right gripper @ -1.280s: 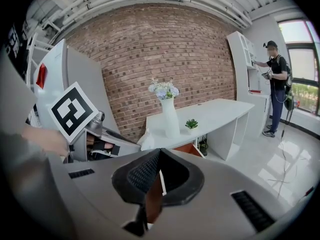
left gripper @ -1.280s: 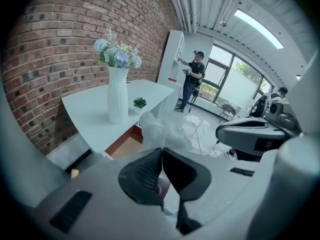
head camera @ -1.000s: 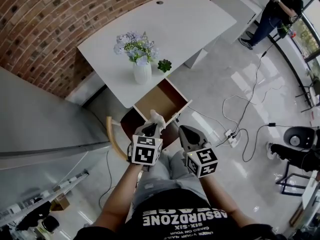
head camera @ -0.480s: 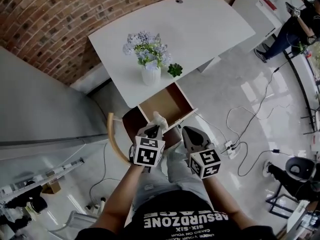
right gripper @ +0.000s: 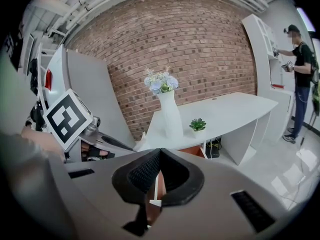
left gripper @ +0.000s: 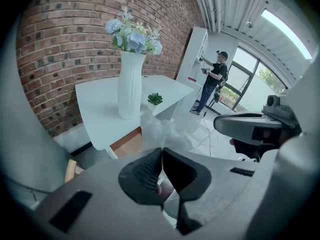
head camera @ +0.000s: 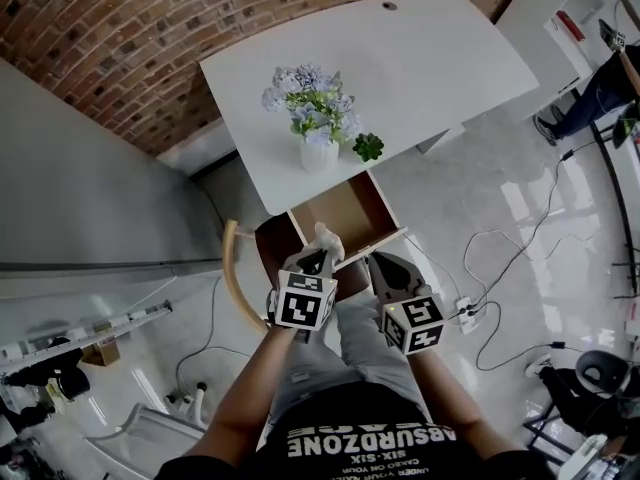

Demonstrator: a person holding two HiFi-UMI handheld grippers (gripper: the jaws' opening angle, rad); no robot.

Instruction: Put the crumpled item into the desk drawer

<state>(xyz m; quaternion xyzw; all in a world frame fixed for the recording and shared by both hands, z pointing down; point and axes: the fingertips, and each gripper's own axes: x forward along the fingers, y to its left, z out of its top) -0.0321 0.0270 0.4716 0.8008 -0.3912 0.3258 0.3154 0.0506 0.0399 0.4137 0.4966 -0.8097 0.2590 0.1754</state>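
Black T-shirt [head camera: 360, 438], white print. Grey trousers [head camera: 325, 353] beyond T-shirt. Held: left tongs [head camera: 316, 259], right tongs [head camera: 382, 264], with grey shells, black ribbed pads [left gripper: 142, 171] and black-and-white marker cubes [head camera: 303, 301].

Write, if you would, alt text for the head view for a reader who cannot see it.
From above, a person's left claw is shut on a crumpled white paper near the front of the open drawer of a white desk; the right claw is shut and empty beside it. A vase of flowers and a small plant stand on the desk.

White desk [head camera: 430, 58], red brick wall [head camera: 120, 58], brown drawer [head camera: 345, 213], crumpled item [head camera: 325, 236] seemingly white
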